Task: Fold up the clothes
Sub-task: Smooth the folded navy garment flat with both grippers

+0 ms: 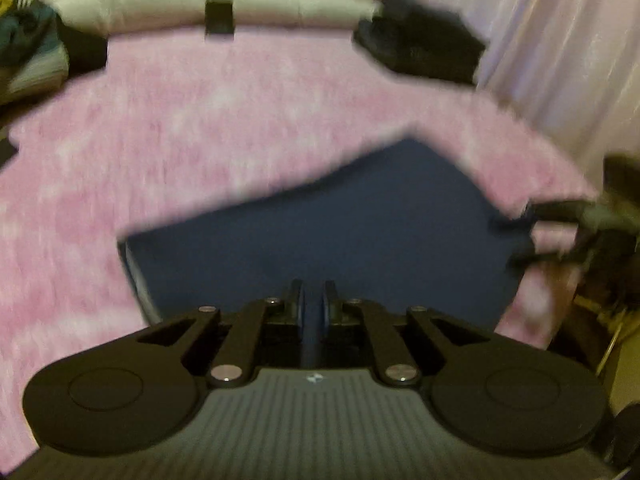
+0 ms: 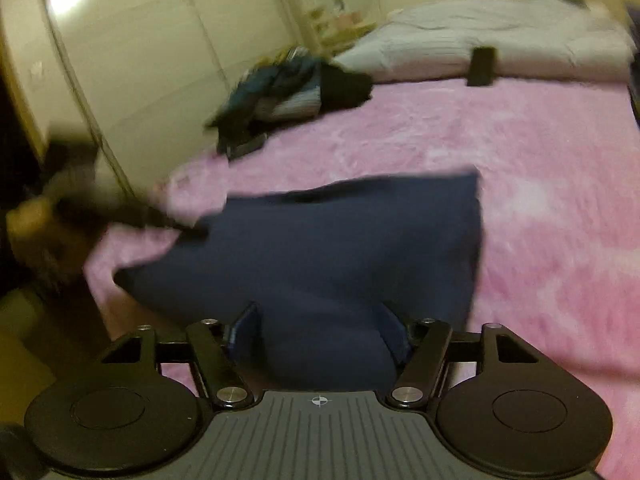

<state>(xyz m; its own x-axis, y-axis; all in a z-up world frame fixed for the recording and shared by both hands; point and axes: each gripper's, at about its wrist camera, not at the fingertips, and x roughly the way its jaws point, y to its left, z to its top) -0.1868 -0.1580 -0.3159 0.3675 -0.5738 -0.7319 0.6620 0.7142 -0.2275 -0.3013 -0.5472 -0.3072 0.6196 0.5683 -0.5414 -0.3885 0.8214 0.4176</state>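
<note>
While motion is blurring both views, the fluffy pink bed blanket (image 2: 460, 140) is carrying everything: a white pillow (image 2: 500, 40) lying at its far end, a heap of dark clothes (image 2: 288, 84) sitting at one far corner, and the dark navy cloth garment (image 2: 340, 240) spreading across its near edge. The left gripper (image 1: 313, 300) is pinching the navy fabric between nearly closed fingers. The right gripper (image 2: 320, 328) is holding its fingers spread, with a bunched fold of the garment sitting between them.

Motion blur softens both views. The heap of dark and teal clothes (image 2: 276, 92) at the pink fleece bedspread's (image 2: 480, 152) far left edge shows no separable items. The navy cloth garment's (image 2: 320, 248) near part is hidden behind the gripper bodies.
</note>
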